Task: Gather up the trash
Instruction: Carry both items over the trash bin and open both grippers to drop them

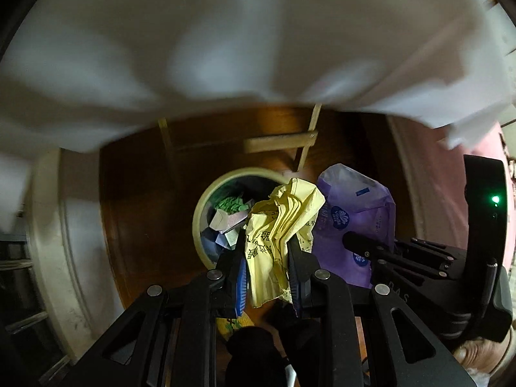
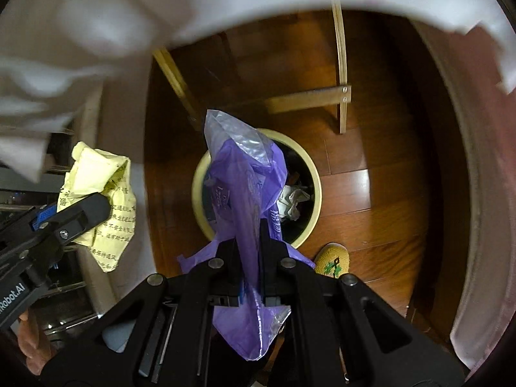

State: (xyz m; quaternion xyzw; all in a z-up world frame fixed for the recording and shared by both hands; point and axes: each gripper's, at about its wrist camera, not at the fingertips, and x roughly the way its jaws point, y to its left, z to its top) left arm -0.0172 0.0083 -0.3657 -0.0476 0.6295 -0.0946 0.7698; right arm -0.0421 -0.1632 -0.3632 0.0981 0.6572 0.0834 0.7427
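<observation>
My left gripper [image 1: 266,242] is shut on a crumpled yellow paper with printed text [image 1: 283,222], hanging over the near rim of a round cream waste bin [image 1: 201,206] on the wooden floor. My right gripper [image 2: 250,232] is shut on a purple plastic wrapper [image 2: 245,187], held directly above the same bin [image 2: 317,193]. In the left wrist view the purple wrapper [image 1: 351,213] and right gripper [image 1: 358,242] sit just right of the paper. In the right wrist view the yellow paper [image 2: 103,200] and left gripper [image 2: 93,209] are at the left. The bin holds green, white and pale scraps.
A white cloth [image 1: 225,38] hangs over the top of both views. Light wooden chair legs and a crossbar [image 2: 309,100] stand just beyond the bin. A yellow knitted slipper [image 2: 332,259] is on the floor beside the bin. White furniture [image 1: 54,225] flanks the left.
</observation>
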